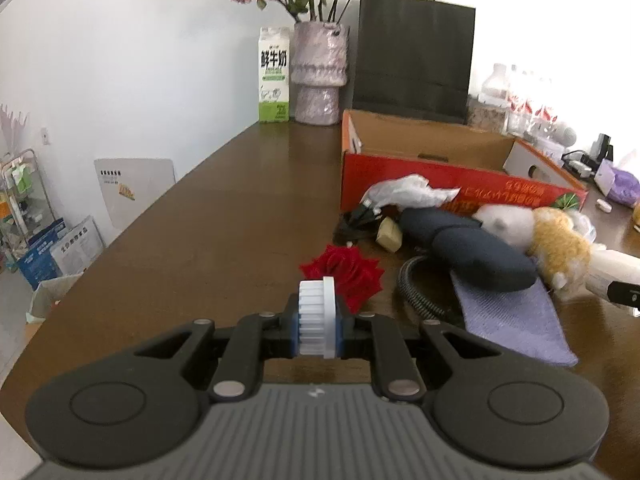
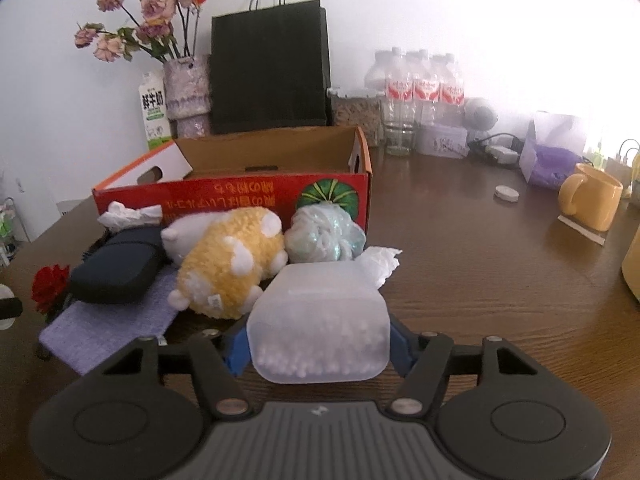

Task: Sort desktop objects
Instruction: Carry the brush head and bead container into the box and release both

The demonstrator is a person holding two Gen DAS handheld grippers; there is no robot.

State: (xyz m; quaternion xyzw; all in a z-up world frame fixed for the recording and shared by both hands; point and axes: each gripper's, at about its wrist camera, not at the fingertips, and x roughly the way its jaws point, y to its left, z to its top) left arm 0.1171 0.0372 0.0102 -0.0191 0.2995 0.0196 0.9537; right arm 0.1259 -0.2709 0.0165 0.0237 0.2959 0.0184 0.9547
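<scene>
Clamping the ridged white cap (image 1: 317,317) in the left claw (image 1: 318,326) and the light, slick, bead-filled tub (image 2: 320,320) by its sides in the right claw (image 2: 318,346), both grips look secure.

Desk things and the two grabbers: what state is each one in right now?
left gripper: shut on a white ridged cap.
right gripper: gripping a translucent container partly filled with white beads.
red cardboard box: open, flaps up.
plush toy: lying on its side.
black paper bag: standing upright.
yellow mug: upright.
</scene>
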